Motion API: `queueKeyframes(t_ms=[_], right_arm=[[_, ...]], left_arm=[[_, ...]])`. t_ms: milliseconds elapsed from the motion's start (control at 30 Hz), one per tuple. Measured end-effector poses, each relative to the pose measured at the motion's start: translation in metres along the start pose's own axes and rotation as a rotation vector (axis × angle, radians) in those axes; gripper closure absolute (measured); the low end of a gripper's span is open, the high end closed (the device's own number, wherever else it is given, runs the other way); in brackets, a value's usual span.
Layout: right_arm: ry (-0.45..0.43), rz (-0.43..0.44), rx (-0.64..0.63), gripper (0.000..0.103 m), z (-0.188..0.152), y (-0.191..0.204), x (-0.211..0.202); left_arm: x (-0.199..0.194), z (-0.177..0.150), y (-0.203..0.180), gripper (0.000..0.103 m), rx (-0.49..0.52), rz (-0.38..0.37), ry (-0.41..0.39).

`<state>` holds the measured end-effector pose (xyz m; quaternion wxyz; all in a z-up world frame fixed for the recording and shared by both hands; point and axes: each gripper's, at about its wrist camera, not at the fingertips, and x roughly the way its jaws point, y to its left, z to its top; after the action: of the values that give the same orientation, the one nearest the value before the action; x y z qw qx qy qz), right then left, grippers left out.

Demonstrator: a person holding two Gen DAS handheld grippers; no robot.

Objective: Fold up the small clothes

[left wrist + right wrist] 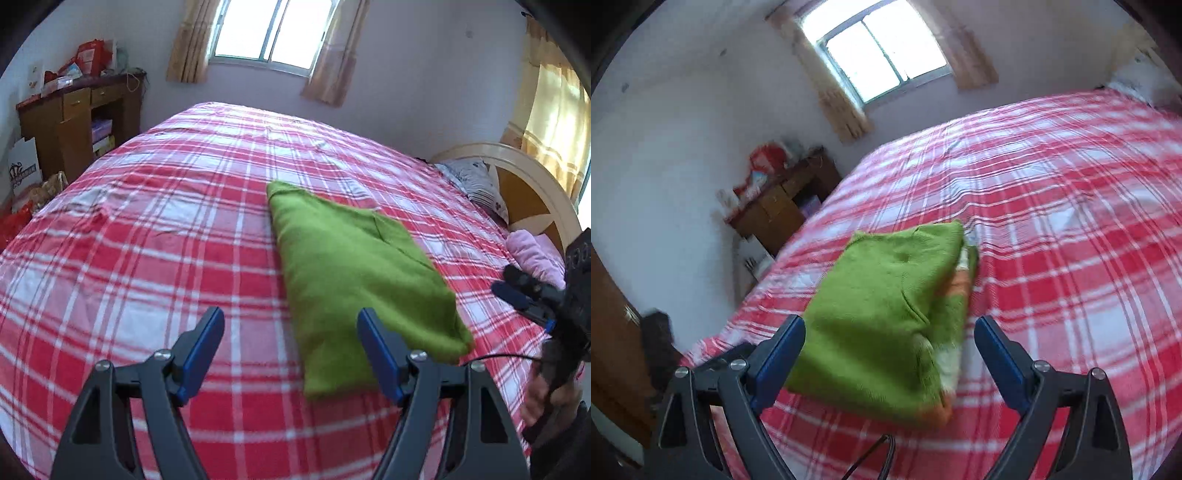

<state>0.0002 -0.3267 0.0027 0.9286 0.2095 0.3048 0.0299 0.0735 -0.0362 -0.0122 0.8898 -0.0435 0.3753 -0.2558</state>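
On plaid bed (147,236), folded green garment (354,273), open sheet all around.

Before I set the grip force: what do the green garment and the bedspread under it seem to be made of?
The green garment looks like a soft, matte knit or fleece: fuzzy surface, thick rounded folded edges, orange and white bands at one side. The bedspread looks like thin woven cotton, judging by its printed red-and-white plaid and fine flat wrinkles. Both are guesses from appearance only.
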Motion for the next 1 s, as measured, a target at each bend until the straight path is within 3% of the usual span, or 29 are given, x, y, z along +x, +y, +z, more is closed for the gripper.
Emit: queueKeyframes(t_ms=[67, 133, 167, 200, 233, 400, 467, 633, 667, 767, 867, 1000], right_arm=[[0.02, -0.026, -0.042, 0.012, 0.003, 0.005, 0.021], [0.085, -0.101, -0.087, 0.03, 0.004, 0.007, 0.047], [0.127, -0.121, -0.087, 0.049, 0.002, 0.004, 0.06], [0.173, -0.141, -0.075, 0.082, -0.001, -0.001, 0.073], [0.208, -0.146, -0.058, 0.085, -0.004, -0.007, 0.082], [0.096, -0.224, -0.075, 0.087, -0.005, -0.012, 0.068], [0.126, -0.242, -0.013, 0.087, -0.011, -0.029, 0.075], [0.067, -0.167, 0.106, 0.086, -0.024, -0.06, 0.074], [0.064, -0.157, 0.121, 0.082, -0.024, -0.062, 0.074], [0.071, -0.168, 0.139, 0.049, -0.026, -0.069, 0.07], [0.093, -0.107, 0.167, 0.048, -0.034, -0.069, 0.054], [0.048, -0.136, 0.163, 0.048, -0.052, -0.059, 0.008]], left_arm=[[0.006, 0.005, -0.001, 0.026, 0.001, 0.01, -0.004], [0.012, 0.009, 0.0, 0.026, -0.01, 0.021, -0.01], [0.015, 0.012, 0.001, 0.026, -0.019, 0.023, -0.011], [0.02, 0.015, 0.001, 0.026, -0.031, 0.026, -0.01], [0.025, 0.017, 0.002, 0.026, -0.043, 0.028, -0.006], [0.051, 0.014, -0.009, 0.026, -0.026, 0.058, 0.045], [0.058, 0.005, -0.012, 0.025, -0.027, 0.057, 0.058], [0.064, -0.013, -0.006, 0.01, -0.051, 0.088, 0.051], [0.063, -0.015, -0.003, 0.01, -0.068, 0.08, 0.056], [0.054, -0.018, -0.001, 0.01, -0.062, 0.091, 0.066], [0.038, -0.025, -0.003, 0.009, 0.009, 0.137, 0.074], [0.024, -0.029, -0.008, 0.009, 0.094, 0.247, 0.071]])
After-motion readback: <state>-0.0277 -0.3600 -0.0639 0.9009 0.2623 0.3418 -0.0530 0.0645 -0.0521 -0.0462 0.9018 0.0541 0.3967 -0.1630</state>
